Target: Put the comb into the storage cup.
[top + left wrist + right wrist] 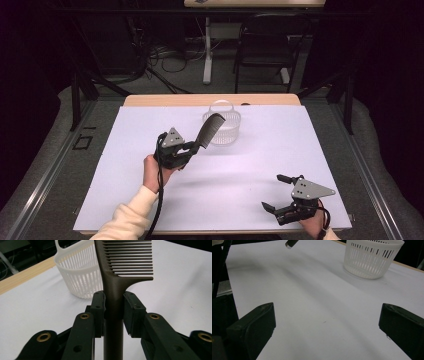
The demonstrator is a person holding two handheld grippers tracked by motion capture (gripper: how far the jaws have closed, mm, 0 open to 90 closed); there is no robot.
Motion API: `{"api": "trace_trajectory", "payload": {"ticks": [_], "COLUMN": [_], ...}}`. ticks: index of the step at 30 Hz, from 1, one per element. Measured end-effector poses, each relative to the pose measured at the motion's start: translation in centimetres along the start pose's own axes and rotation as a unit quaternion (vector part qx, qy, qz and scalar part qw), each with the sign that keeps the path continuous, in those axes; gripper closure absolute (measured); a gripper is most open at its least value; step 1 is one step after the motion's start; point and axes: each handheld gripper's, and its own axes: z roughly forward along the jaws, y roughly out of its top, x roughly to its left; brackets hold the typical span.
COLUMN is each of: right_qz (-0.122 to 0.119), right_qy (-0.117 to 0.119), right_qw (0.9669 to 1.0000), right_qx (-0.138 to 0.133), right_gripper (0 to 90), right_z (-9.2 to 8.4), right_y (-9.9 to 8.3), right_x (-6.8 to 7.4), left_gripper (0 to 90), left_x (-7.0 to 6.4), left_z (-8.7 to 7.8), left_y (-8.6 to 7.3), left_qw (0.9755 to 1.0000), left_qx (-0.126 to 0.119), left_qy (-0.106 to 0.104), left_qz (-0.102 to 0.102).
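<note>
A dark comb point(209, 130) point(117, 277) is held above the table by its handle, with my left gripper point(189, 149) point(113, 308) shut on it. The comb's toothed end points up and away toward a white slotted basket point(222, 128) point(80, 275) point(372, 258) at the table's far middle. The tip of the comb's handle point(291, 243) hangs in the air in the right gripper view. My right gripper point(276, 192) point(327, 322) rests near the table's front right corner, open, with nothing between its jaws.
A white sheet point(125, 165) covers the wooden table point(150, 100). Behind the table stand a dark chair point(265, 45), a white table leg point(207, 50) and loose cables on the floor. A black cable point(159, 200) trails from my left gripper along the sleeve.
</note>
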Motion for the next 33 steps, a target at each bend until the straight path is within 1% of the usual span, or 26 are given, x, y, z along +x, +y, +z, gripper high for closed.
{"api": "trace_trajectory", "payload": {"ticks": [4, 11, 28, 33], "right_qz": [0.000, 0.001, 0.003, 0.001], "right_qy": [0.001, -0.001, 0.000, -0.001], "right_qw": [1.0000, 1.0000, 1.0000, 1.0000], "right_qx": [-0.001, 0.002, 0.001, 0.000], "right_gripper": [0.5, 0.5, 0.5, 0.5], "right_z": [0.1, 0.0, 0.1, 0.1], "right_y": [0.0, 0.0, -0.1, 0.0], "right_x": [0.0, -0.1, -0.1, -0.1], "left_gripper": [72.1, 72.1, 72.1, 72.1], "left_x": [0.4, 1.0, 2.0, 2.2], "left_z": [0.0, 0.0, 0.4, 0.6], "left_y": [0.4, 0.9, 2.3, 2.9], "left_qw": [1.0000, 0.9999, 0.9997, 0.9997], "left_qx": [-0.002, -0.001, -0.005, -0.003], "left_qy": [0.005, 0.013, 0.024, 0.026], "left_qz": [-0.002, 0.000, -0.002, 0.001]}}
